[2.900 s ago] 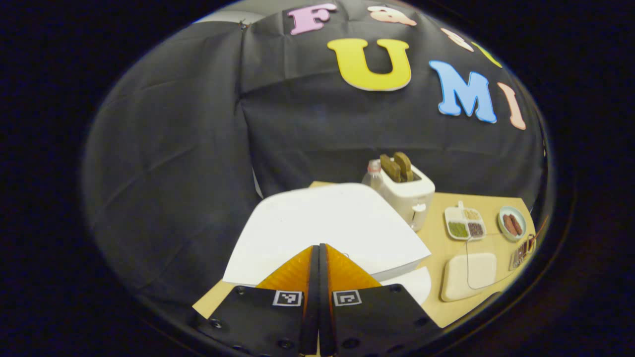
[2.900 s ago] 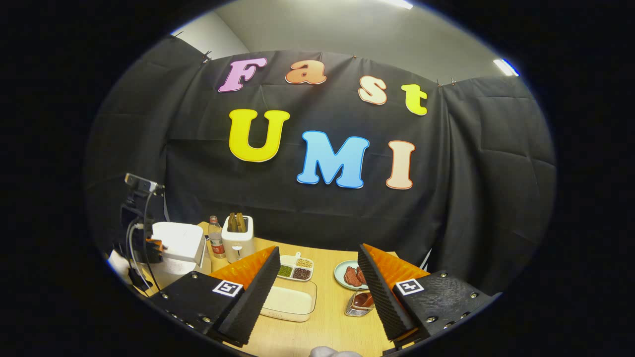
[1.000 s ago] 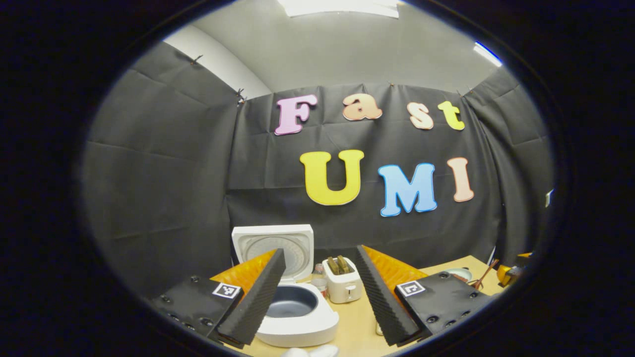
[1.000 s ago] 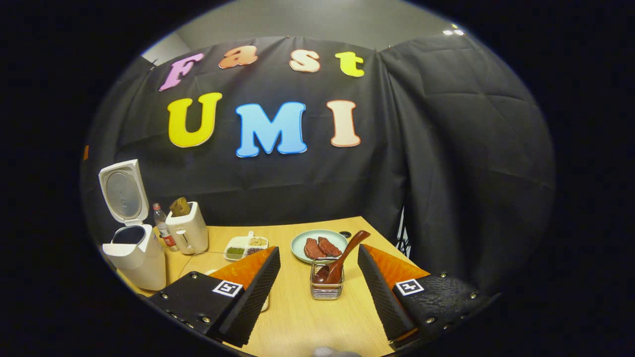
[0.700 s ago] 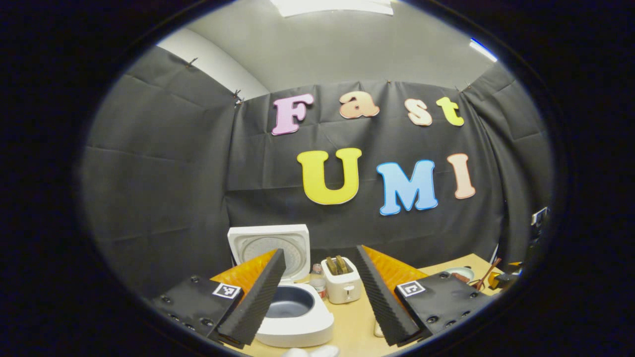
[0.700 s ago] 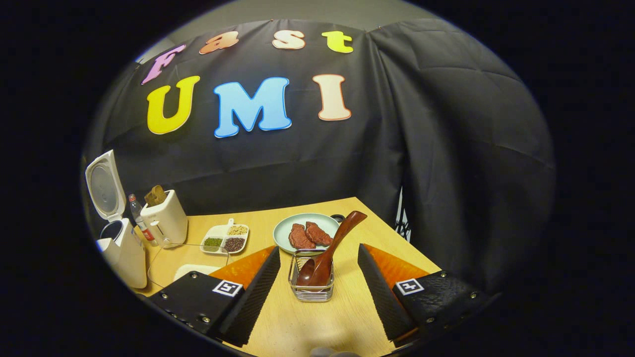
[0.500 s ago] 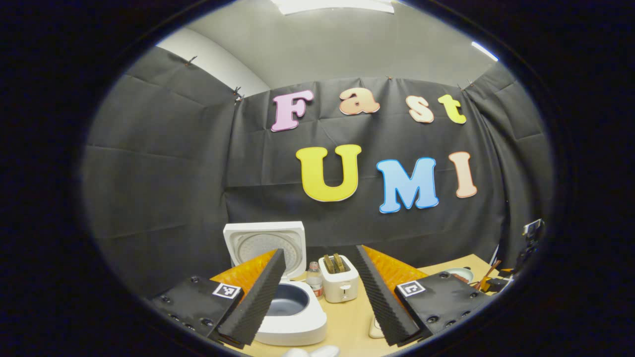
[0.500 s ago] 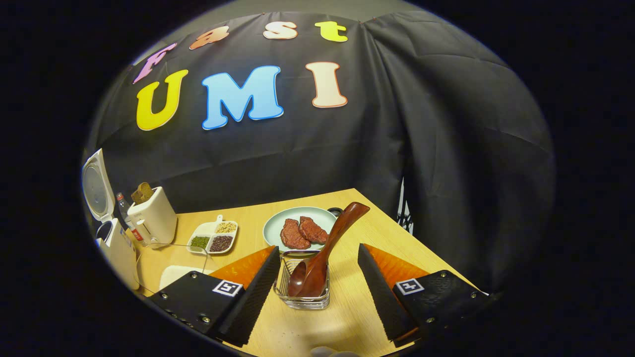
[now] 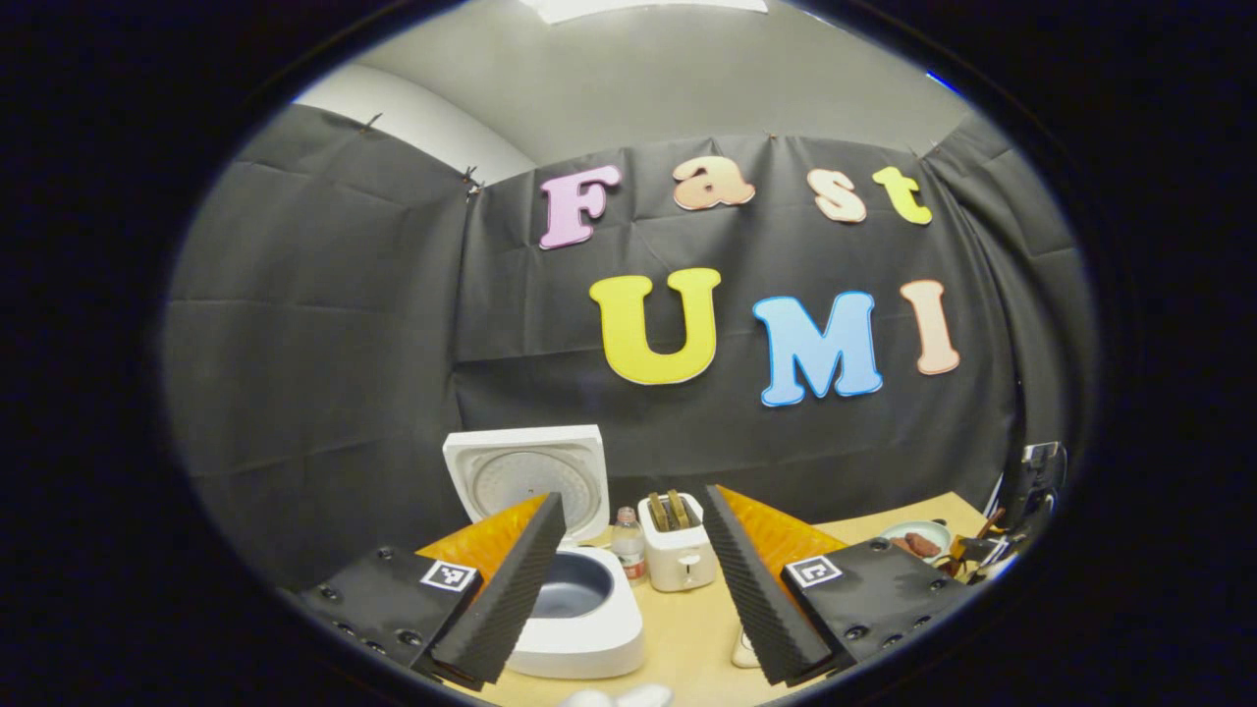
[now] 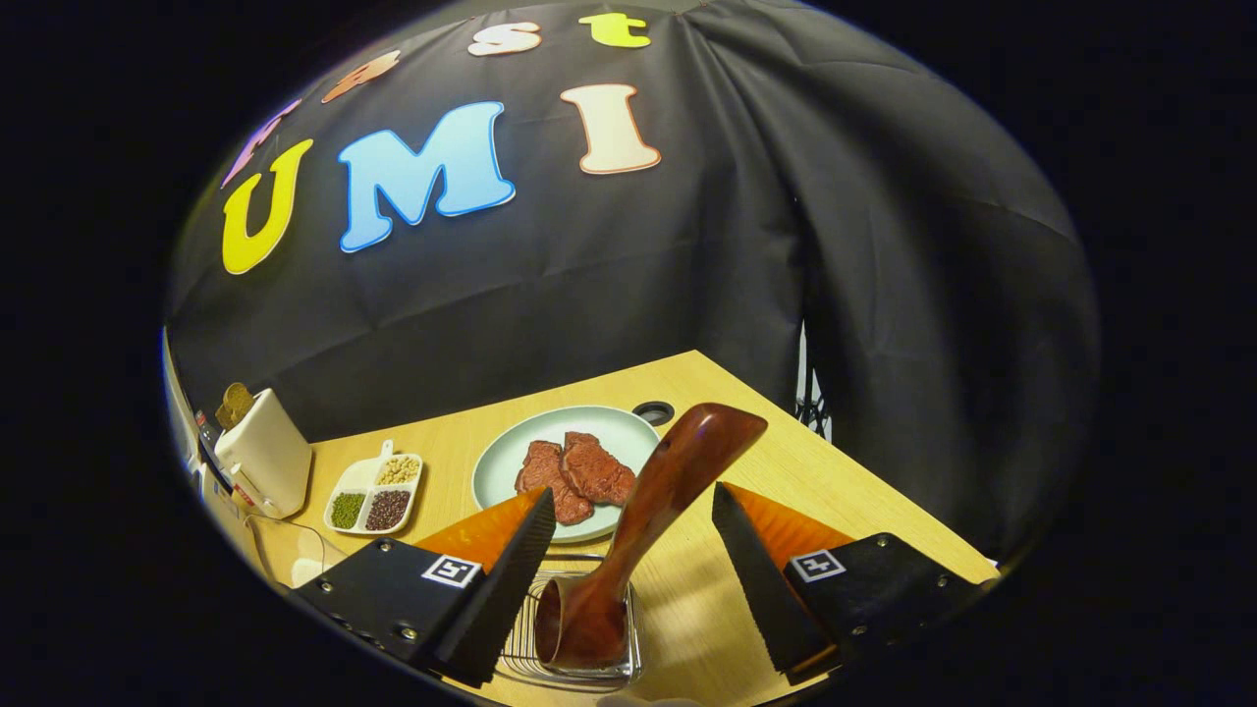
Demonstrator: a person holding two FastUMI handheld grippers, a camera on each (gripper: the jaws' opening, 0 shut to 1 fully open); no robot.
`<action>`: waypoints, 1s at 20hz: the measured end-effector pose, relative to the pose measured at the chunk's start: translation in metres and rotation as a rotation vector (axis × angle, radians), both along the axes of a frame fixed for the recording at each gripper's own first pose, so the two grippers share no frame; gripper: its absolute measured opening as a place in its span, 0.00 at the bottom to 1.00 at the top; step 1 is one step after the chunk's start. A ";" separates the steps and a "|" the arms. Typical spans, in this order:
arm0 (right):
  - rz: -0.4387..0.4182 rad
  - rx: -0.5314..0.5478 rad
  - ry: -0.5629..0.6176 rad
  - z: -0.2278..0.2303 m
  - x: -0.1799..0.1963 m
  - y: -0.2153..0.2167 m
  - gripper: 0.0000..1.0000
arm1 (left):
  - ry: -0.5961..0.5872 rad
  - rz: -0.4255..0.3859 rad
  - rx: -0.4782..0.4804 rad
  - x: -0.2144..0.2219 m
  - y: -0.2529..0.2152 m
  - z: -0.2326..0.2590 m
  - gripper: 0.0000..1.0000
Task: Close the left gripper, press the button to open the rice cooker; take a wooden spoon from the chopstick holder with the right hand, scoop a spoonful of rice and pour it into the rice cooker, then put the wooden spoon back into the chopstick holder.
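Right gripper (image 10: 628, 550), black with ribbed pads and orange backing: spread wide, gripping nothing, poised over the dark reddish-brown wooden spoon (image 10: 648, 520). Spoon standing bowl-down in the small square wire chopstick holder (image 10: 579, 648), handle leaning up and to the right, rising between the two fingers without touching either. Best to come down a little further and centre on the handle's mid-length, well clear of the wire rim, then close squarely across the handle's flats. Likely slippery, that glossy finish, so a firm pinch before any lift. Lift along the handle's lean rather than straight up, or risk dragging the light holder along. Worth keeping clear of the pale green round plate of meat slices (image 10: 511, 462) just behind.

Left gripper (image 9: 628, 584): fingers apart, empty, held back above the white square rice cooker (image 9: 579, 628), lid standing up, dark inner pot exposed. Button step apparently done; nothing further needed there beyond staying out of the path.
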State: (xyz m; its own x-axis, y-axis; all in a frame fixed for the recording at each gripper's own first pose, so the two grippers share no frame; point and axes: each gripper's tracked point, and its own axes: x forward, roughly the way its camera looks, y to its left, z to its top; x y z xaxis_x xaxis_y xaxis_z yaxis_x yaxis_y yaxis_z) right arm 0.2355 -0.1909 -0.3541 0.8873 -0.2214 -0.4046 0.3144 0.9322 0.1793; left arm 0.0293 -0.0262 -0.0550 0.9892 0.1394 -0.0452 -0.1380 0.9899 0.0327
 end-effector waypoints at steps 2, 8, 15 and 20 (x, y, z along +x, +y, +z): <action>0.009 -0.011 -0.003 0.003 0.005 0.001 0.98 | 0.004 0.005 0.018 0.003 -0.001 -0.003 1.00; 0.029 -0.003 -0.005 0.004 0.010 0.000 0.42 | 0.003 -0.005 0.032 0.009 -0.005 -0.003 1.00; 0.065 -0.017 0.002 0.013 0.010 0.019 0.20 | 0.009 -0.008 0.026 0.014 0.003 -0.007 0.99; 0.077 -0.051 -0.031 0.042 0.009 0.029 0.20 | 0.004 -0.002 0.027 0.014 0.016 -0.007 0.96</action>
